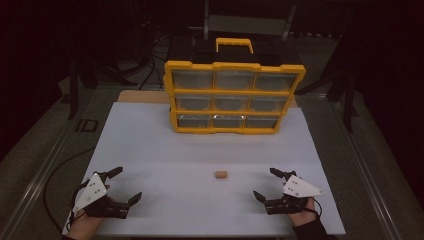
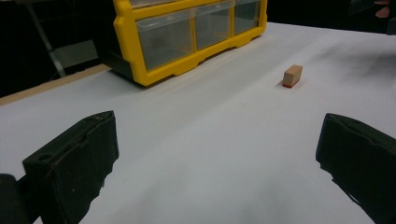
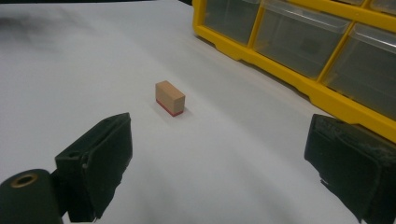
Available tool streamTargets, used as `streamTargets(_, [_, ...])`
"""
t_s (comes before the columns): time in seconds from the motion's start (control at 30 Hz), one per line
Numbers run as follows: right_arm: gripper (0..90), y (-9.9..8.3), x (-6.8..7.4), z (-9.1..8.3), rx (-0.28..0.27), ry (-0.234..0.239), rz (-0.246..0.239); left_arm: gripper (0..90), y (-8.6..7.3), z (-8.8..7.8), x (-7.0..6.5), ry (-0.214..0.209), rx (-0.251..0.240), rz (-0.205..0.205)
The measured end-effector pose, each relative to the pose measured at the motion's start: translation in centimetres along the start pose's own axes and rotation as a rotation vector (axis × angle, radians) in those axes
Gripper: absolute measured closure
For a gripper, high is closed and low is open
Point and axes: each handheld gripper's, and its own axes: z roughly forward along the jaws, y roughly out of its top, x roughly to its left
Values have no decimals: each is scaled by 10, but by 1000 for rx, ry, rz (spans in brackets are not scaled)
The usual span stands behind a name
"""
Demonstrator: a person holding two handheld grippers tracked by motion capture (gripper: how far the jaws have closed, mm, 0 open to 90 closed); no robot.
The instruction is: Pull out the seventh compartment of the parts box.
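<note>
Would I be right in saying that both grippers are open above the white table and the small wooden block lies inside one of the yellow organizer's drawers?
Not quite: the small wooden block lies on the bare white table, in front of the yellow organizer, as the high view shows. Left gripper and right gripper are indeed open.

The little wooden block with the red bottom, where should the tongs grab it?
Grip the wooden block across its two long sides, coming down from above. It lies flat on its red face, free on the white table, and that way it's narrow. The right tongs are open and nearer.
</note>
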Motion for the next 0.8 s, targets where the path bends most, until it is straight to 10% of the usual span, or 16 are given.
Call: streamTargets(0.8, [81, 2, 2, -2, -11, -7, -10, 0, 70, 9, 9, -29, 2, 115])
